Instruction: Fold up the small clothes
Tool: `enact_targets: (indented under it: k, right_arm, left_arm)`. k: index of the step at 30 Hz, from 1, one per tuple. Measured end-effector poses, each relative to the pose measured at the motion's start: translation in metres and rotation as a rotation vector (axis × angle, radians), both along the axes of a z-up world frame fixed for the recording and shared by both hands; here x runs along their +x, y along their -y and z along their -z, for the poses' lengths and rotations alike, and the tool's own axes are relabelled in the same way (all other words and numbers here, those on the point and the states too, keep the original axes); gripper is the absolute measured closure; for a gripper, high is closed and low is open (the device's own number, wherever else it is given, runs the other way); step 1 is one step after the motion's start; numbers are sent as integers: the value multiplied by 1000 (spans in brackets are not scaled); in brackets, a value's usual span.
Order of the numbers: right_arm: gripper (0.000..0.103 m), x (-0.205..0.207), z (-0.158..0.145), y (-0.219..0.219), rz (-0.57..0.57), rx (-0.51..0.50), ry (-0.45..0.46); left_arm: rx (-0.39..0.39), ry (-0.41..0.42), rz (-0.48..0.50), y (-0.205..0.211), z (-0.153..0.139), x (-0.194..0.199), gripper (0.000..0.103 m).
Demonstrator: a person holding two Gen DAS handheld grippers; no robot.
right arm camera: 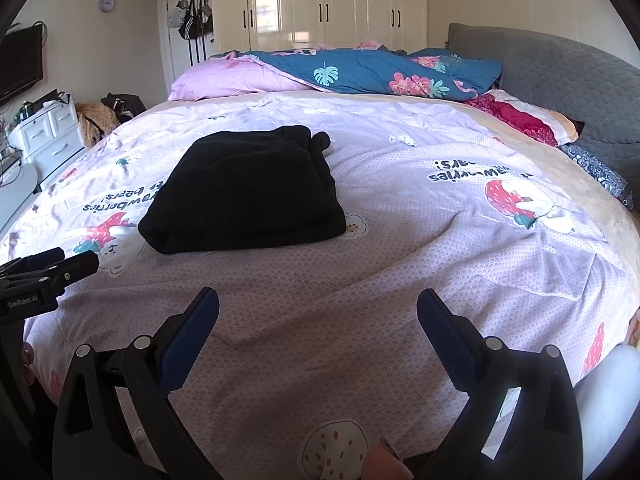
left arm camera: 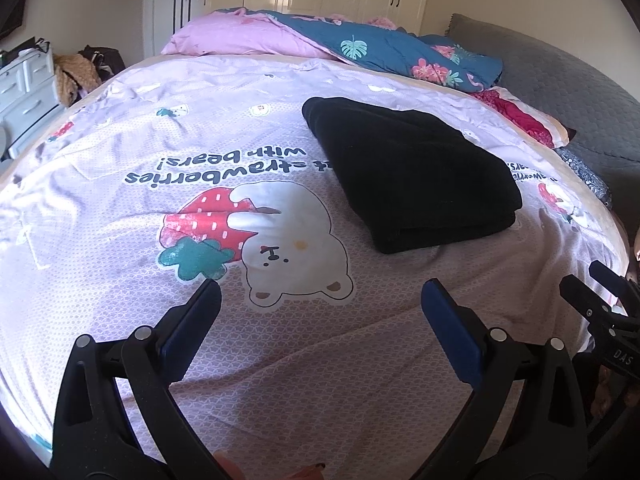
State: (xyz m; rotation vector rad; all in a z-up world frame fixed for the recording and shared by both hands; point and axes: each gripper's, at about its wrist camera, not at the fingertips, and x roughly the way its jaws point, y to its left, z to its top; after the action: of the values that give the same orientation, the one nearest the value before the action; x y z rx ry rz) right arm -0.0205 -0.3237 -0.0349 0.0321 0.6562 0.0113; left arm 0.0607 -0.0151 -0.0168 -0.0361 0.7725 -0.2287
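A black garment (left arm camera: 412, 172) lies folded into a thick rectangle on the lilac bedspread (left arm camera: 120, 184); it also shows in the right wrist view (right arm camera: 248, 192), left of centre. My left gripper (left arm camera: 320, 292) is open and empty, hovering above the bedspread near the bed's front edge, well short of the garment. My right gripper (right arm camera: 318, 300) is open and empty, also near the front edge and apart from the garment. The right gripper shows at the right edge of the left wrist view (left arm camera: 600, 292), and the left gripper at the left edge of the right wrist view (right arm camera: 52, 268).
A crumpled blue floral quilt (right arm camera: 372, 72) and a pink pillow (right arm camera: 232, 80) lie at the bed's far side. A grey headboard (right arm camera: 560, 80) and red patterned pillows (right arm camera: 524, 120) are at the right. A white drawer unit (right arm camera: 44, 132) stands left of the bed.
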Motion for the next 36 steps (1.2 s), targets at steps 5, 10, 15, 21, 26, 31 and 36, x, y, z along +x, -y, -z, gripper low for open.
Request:
enact_targets:
  k: [5, 10, 15, 21, 26, 31, 36]
  right_arm:
    - [4, -1, 1, 0, 4, 4, -2]
    - [4, -1, 1, -2, 2, 7, -5]
    - [4, -2, 2, -3, 1, 7, -4]
    - [4, -2, 3, -3, 5, 12, -10]
    - [4, -2, 4, -3, 7, 13, -13]
    - [4, -2, 4, -3, 6, 12, -13]
    - [4, -2, 4, -4, 7, 13, -14]
  left_arm:
    - [8, 0, -1, 1, 1, -1, 9]
    - [12, -2, -3, 1, 1, -1, 9]
    - [15, -4, -3, 1, 1, -1, 9]
    - [19, -7, -6, 1, 1, 0, 9]
    - [21, -10, -11, 1, 2, 0, 9]
    - [23, -8, -13, 1, 1, -1, 9]
    - [24, -7, -15, 1, 1, -1, 9]
